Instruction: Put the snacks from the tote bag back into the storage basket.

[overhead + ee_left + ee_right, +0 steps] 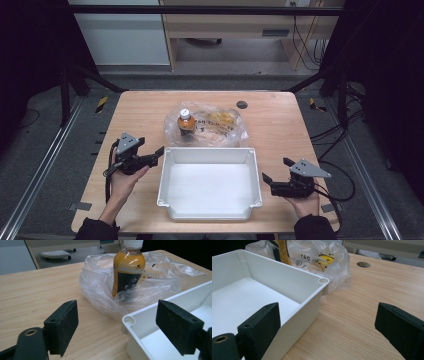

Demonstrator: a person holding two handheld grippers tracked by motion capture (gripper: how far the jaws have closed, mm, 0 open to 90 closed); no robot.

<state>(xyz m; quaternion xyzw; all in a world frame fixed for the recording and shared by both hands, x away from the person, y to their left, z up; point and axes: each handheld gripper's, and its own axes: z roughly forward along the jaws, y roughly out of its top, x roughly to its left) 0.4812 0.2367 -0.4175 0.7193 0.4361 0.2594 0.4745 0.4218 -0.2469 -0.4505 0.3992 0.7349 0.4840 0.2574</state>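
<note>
A bottle of orange drink (186,123) (128,267) with a white cap stands upright in a crumpled clear plastic bag (215,125) (160,277) (329,257) at the table's far middle. In front of the bag sits an empty white tub (210,215) (140,320) (309,282). My left gripper (161,151) (125,331) is open, just left of the tub's far left corner, jaws facing the bottle. On the tub's right side my right gripper (276,170) (329,332) is open too, with its left jaw over the tub's wall.
The wooden table (140,115) has a round cable hole (242,104) (363,264) behind the bag. Black frame rails run along both sides of the table, and cables lie on the floor at the right.
</note>
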